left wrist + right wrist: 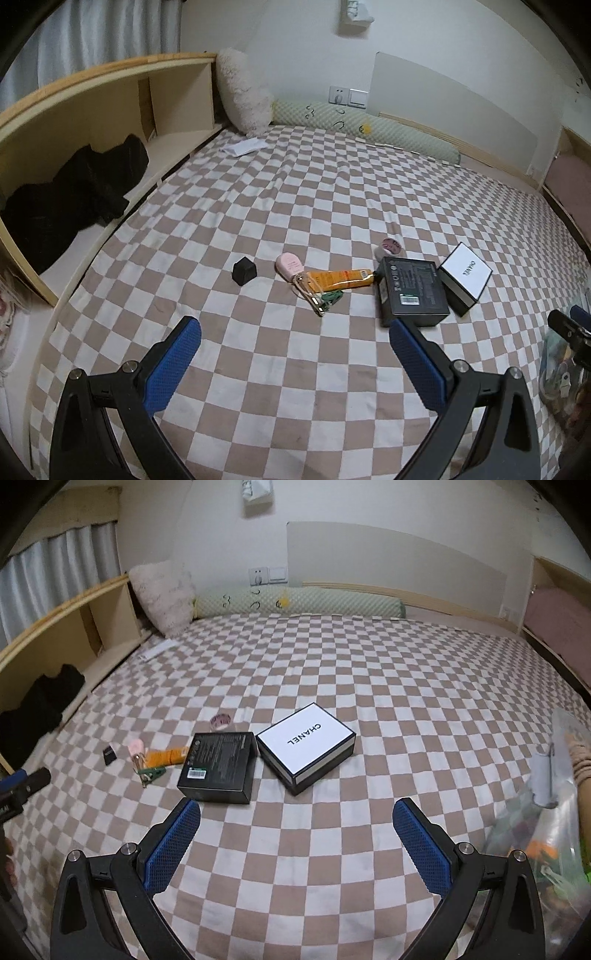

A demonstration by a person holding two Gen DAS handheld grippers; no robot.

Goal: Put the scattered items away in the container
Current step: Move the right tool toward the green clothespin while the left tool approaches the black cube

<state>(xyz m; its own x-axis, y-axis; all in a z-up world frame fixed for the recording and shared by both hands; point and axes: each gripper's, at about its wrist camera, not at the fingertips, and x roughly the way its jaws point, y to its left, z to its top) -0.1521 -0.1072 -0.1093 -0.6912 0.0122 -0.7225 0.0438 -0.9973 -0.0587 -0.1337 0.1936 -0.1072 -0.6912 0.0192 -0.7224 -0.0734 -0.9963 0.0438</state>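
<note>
Left gripper: the left gripper (295,334), blue pads spread wide, holds nothing and hovers above the checked bedsheet (332,192).
Small black cube (244,271): ahead and left of the left claw, apart from the rest.
Pink oval bottle (289,265), gold-coloured metal tool (310,293), green clip (333,296): clustered straight ahead of the left claw; nearer to it than to the right.
Orange tube (341,278): long axis across the view, its right end touching the black flat carton (218,766).
Small round tape roll (221,721): just behind the black carton.
White-lidded Chanel box (306,746): just right of the carton, ahead of the right gripper (295,814), likewise wide open and empty.
Container: probably the clear plastic bag (554,830) at far right, already holding items; the two boxes lie between it and the small things.
</note>
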